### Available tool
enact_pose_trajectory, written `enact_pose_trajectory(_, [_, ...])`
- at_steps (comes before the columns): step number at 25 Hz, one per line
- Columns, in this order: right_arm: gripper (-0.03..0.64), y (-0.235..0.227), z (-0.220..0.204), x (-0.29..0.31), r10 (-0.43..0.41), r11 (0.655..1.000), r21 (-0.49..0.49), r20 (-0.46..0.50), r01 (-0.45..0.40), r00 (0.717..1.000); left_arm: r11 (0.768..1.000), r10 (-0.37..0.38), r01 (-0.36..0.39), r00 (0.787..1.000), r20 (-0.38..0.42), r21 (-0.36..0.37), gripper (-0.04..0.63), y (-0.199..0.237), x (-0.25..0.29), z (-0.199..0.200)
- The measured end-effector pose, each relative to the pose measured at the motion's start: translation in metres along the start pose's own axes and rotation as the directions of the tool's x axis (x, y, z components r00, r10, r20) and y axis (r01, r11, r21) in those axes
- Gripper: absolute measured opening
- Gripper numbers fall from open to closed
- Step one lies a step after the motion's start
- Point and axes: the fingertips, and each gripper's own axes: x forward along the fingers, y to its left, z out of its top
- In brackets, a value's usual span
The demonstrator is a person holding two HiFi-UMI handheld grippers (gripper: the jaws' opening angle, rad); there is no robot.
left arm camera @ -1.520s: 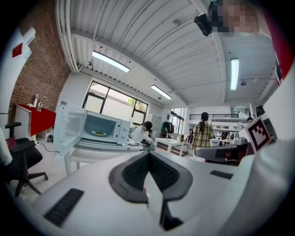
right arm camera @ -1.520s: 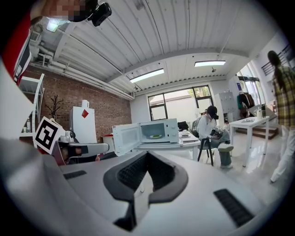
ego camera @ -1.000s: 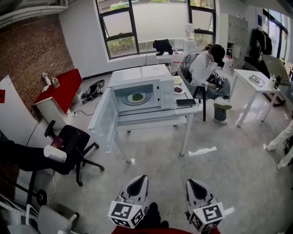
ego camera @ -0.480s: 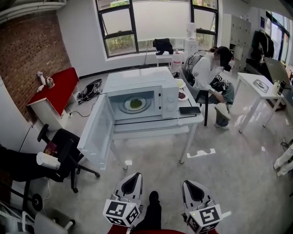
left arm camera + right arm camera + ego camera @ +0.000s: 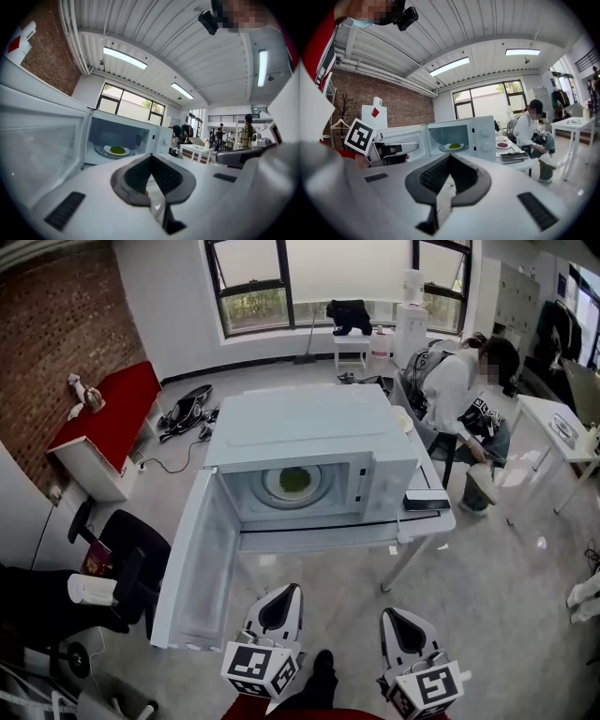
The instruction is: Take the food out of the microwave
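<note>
The white microwave point(image 5: 309, 427) stands on a white table point(image 5: 433, 522), its door point(image 5: 192, 568) swung wide to the left. Inside on the turntable sits a white plate of green food point(image 5: 293, 482), also seen in the left gripper view point(image 5: 117, 150) and the right gripper view point(image 5: 453, 146). My left gripper point(image 5: 292, 589) and right gripper point(image 5: 389, 613) are side by side at the bottom of the head view, well short of the microwave. Both point at the oven with jaws shut and nothing held point(image 5: 151, 155) point(image 5: 450, 154).
A black tablet point(image 5: 427, 500) lies on the table right of the microwave, with a small plate of dark food point(image 5: 503, 145) behind it. A seated person point(image 5: 459, 390) is at the back right. A black office chair point(image 5: 122, 563) stands left of the open door.
I have walked closer to the microwave, which now fills the middle of the head view. Both grippers moved forward with me and stayed shut.
</note>
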Motion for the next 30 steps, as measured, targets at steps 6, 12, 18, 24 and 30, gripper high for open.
enact_pose_trajectory(6, [0.014, -0.005, 0.004, 0.06, 0.022, 1.0, -0.017, -0.053, -0.023, 0.998, 0.999, 0.017, -0.017, 1.0, 0.007, -0.039, 0.011, 0.035, 0.049, 0.008])
enact_pose_trajectory(12, [0.014, 0.009, 0.0, 0.09, 0.059, 0.998, 0.025, -0.142, -0.056, 0.988, 0.989, 0.076, -0.072, 0.997, 0.021, -0.126, 0.011, 0.063, 0.073, 0.003])
enact_pose_trajectory(18, [0.014, 0.015, 0.006, 0.105, 0.109, 0.994, -0.007, -0.161, -0.111, 0.981, 0.959, 0.122, -0.117, 0.993, 0.002, -0.26, 0.011, 0.088, 0.093, 0.001])
enact_pose_trajectory(24, [0.014, 0.007, 0.0, 0.109, 0.135, 0.99, -0.023, -0.141, -0.139, 0.981, 0.926, 0.163, -0.158, 0.986, -0.014, -0.342, 0.011, 0.114, 0.12, 0.0])
enact_pose_trajectory(30, [0.014, -0.003, -0.013, 0.11, 0.138, 0.99, 0.013, -0.175, -0.138, 0.975, 0.861, 0.198, -0.195, 0.979, -0.045, -0.47, 0.031, 0.135, 0.149, -0.007])
